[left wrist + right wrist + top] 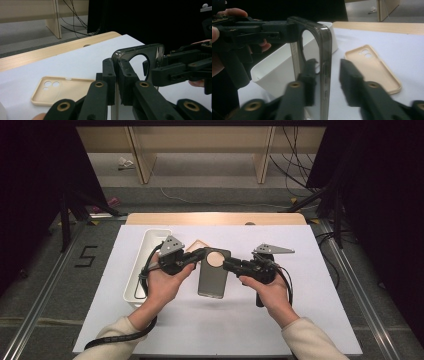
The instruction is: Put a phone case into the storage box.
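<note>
A smoky grey phone case [212,281] with a large round camera cutout is held up above the white mat [225,325] between both grippers. My left gripper [199,255] is shut on its top left corner; in the left gripper view the jaws [116,68] pinch the case wall [140,50]. My right gripper [227,265] reaches the case's top right edge. In the right gripper view it [328,72] stands open, one jaw on each side of the case's side wall [324,50]. A beige phone case [198,243] lies flat on the mat behind, inner side up [374,72].
A long white tray [142,255] stands on the mat to the left, close beside my left hand. The wooden table edge [215,218] runs along the back. Cables trail from both grippers toward the person.
</note>
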Action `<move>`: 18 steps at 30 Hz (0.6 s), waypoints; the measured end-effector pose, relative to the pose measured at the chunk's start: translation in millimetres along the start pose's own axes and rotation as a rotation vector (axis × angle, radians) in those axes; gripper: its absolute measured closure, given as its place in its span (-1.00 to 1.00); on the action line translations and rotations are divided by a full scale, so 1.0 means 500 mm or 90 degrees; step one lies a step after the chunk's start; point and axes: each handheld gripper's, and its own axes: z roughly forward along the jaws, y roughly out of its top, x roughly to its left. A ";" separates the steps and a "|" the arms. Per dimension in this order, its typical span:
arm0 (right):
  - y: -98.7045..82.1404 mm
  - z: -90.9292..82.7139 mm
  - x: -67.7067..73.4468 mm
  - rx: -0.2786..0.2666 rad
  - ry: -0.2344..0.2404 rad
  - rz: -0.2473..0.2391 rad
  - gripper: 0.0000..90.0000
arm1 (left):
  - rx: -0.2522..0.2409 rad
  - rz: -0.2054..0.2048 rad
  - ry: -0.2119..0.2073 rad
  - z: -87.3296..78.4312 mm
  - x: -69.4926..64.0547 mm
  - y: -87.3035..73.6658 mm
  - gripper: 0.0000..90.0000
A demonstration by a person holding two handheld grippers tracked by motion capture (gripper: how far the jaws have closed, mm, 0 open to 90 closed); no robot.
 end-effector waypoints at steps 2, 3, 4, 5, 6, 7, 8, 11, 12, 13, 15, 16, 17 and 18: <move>0.003 -0.001 0.001 -0.001 0.002 0.004 0.11 | -0.002 -0.001 0.003 -0.002 0.004 0.001 0.88; 0.004 -0.002 0.002 -0.005 -0.001 0.000 -0.01 | -0.002 -0.004 0.005 -0.003 0.005 0.001 0.88; 0.005 -0.002 0.002 -0.007 -0.001 -0.001 -0.09 | -0.004 -0.003 0.006 -0.004 0.008 0.002 0.88; 0.006 -0.003 0.003 -0.007 0.002 -0.005 -0.16 | -0.005 -0.005 0.008 -0.005 0.011 0.003 0.88; 0.007 -0.004 0.004 -0.007 0.002 -0.010 -0.23 | -0.007 -0.006 0.010 -0.007 0.013 0.005 0.88; 0.008 -0.005 0.005 -0.010 0.000 -0.014 -0.29 | -0.009 -0.005 0.010 -0.009 0.017 0.006 0.88; 0.009 -0.006 0.005 -0.012 0.002 -0.020 -0.36 | -0.011 -0.007 0.013 -0.011 0.019 0.007 0.88; 0.011 -0.009 0.007 -0.014 0.005 -0.044 -0.49 | -0.017 -0.007 0.015 -0.017 0.028 0.012 0.88; 0.011 -0.011 0.007 -0.016 0.006 -0.050 -0.51 | -0.019 -0.006 0.015 -0.019 0.030 0.014 0.88; 0.011 -0.012 0.008 -0.017 0.006 -0.053 -0.53 | -0.021 -0.007 0.016 -0.021 0.032 0.016 0.88; 0.011 -0.015 0.010 -0.017 -0.005 -0.064 -0.56 | -0.026 -0.007 0.017 -0.026 0.036 0.020 0.88; 0.011 -0.017 0.010 -0.018 -0.010 -0.070 -0.56 | -0.028 -0.008 0.017 -0.028 0.038 0.022 0.88; 0.011 -0.019 0.010 -0.019 -0.012 -0.075 -0.57 | -0.031 -0.008 0.017 -0.031 0.040 0.024 0.88; 0.011 -0.021 0.009 -0.015 -0.017 -0.078 -0.57 | -0.033 -0.008 0.018 -0.033 0.043 0.026 0.88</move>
